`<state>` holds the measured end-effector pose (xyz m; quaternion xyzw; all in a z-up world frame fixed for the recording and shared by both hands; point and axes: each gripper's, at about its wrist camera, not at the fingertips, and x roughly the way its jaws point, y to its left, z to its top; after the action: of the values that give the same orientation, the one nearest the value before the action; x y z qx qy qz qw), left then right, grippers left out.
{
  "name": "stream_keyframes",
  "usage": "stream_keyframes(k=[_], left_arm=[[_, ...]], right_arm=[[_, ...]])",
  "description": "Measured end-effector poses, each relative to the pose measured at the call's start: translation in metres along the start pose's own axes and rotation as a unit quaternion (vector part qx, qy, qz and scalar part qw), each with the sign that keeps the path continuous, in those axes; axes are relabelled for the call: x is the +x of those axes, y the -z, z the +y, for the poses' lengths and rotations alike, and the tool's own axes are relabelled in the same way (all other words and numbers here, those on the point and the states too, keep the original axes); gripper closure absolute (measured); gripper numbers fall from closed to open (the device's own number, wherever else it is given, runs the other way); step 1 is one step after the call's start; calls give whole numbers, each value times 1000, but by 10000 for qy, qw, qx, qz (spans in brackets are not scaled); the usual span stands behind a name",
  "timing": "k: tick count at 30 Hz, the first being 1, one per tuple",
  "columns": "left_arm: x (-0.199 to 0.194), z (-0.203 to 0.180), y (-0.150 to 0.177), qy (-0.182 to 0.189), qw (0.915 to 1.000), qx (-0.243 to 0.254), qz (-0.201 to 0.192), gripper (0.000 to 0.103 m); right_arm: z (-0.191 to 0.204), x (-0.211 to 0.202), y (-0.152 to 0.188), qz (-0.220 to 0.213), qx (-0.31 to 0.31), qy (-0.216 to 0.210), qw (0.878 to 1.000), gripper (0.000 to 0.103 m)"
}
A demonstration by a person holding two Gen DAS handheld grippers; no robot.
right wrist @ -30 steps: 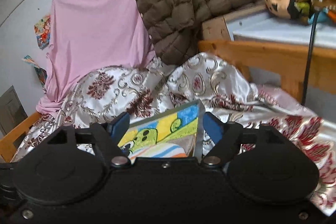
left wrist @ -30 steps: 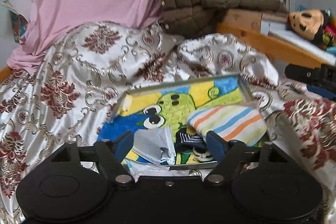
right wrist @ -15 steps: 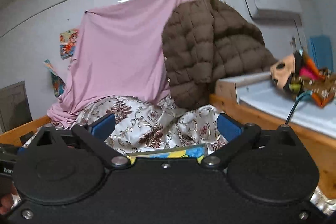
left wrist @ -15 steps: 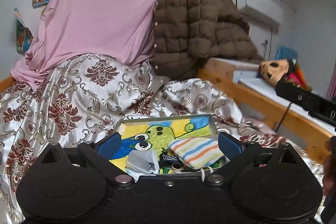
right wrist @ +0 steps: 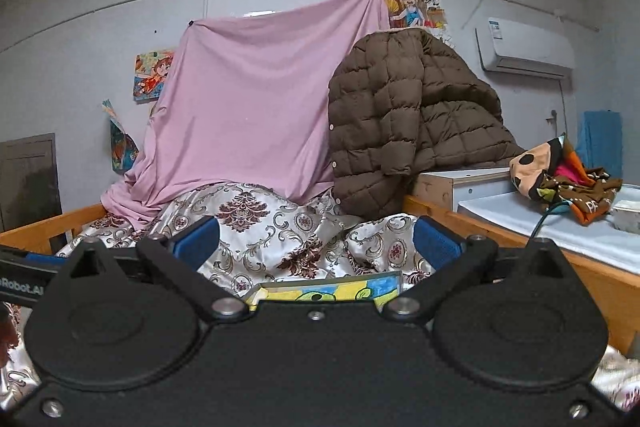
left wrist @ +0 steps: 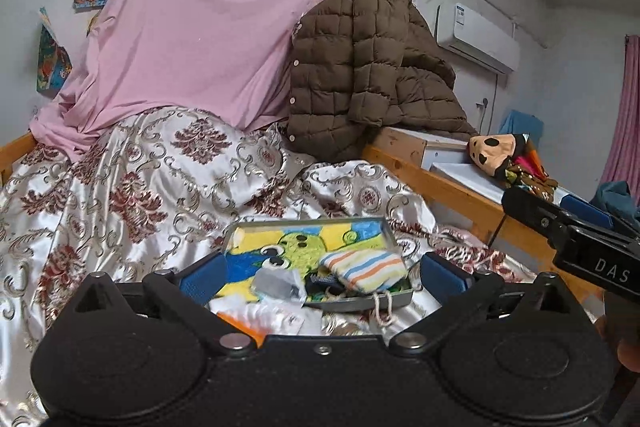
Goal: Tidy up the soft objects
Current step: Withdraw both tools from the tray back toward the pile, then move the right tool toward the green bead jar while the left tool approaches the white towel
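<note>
A metal tray [left wrist: 394,242] with a cartoon lining lies on the patterned bed cover [left wrist: 132,195]. In it lie a striped folded cloth [left wrist: 366,269], a grey cloth [left wrist: 276,285] and dark striped socks [left wrist: 320,281]. White and orange fabric [left wrist: 260,317] lies just in front of the tray. My left gripper [left wrist: 322,277] is open and empty, held back above the tray's near edge. My right gripper [right wrist: 316,241] is open and empty, raised; only the tray's far edge [right wrist: 332,281] shows in its view. The right gripper's body [left wrist: 572,239] shows at the right of the left wrist view.
A pink sheet [left wrist: 208,27] and a brown quilted jacket [left wrist: 368,75] hang at the back. A wooden bed rail [left wrist: 436,183] runs on the right, with a white surface and a plush toy [left wrist: 500,151] beyond it. An air conditioner [right wrist: 524,47] hangs on the wall.
Both grippers have pulled back and tilted up, away from the tray. The tray looks smaller in the left view and has nearly dropped out of the right view. Both jaws stay open.
</note>
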<state>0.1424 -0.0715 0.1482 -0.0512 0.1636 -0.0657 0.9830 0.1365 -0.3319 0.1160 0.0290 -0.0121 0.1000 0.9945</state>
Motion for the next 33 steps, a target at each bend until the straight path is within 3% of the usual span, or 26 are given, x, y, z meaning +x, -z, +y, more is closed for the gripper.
stream_keyframes(k=[6,16,23,33], left_arm=[[-14,38,24,-36,10000,19,67,1],[-3,93,74,-19,9992,156,362,1],[20,112,106,70,9964,415,730,1],[58,132,119,93,9900,-90,1408,1]], right_arm=[[14,-13,34,-15,-44,12,10000,1],[36,-7,81,979,-316,-315,9942,1],[62,4,106,1580,-932,-497,9818,1],[84,10,145,2289,-1363,-672,9615,1]])
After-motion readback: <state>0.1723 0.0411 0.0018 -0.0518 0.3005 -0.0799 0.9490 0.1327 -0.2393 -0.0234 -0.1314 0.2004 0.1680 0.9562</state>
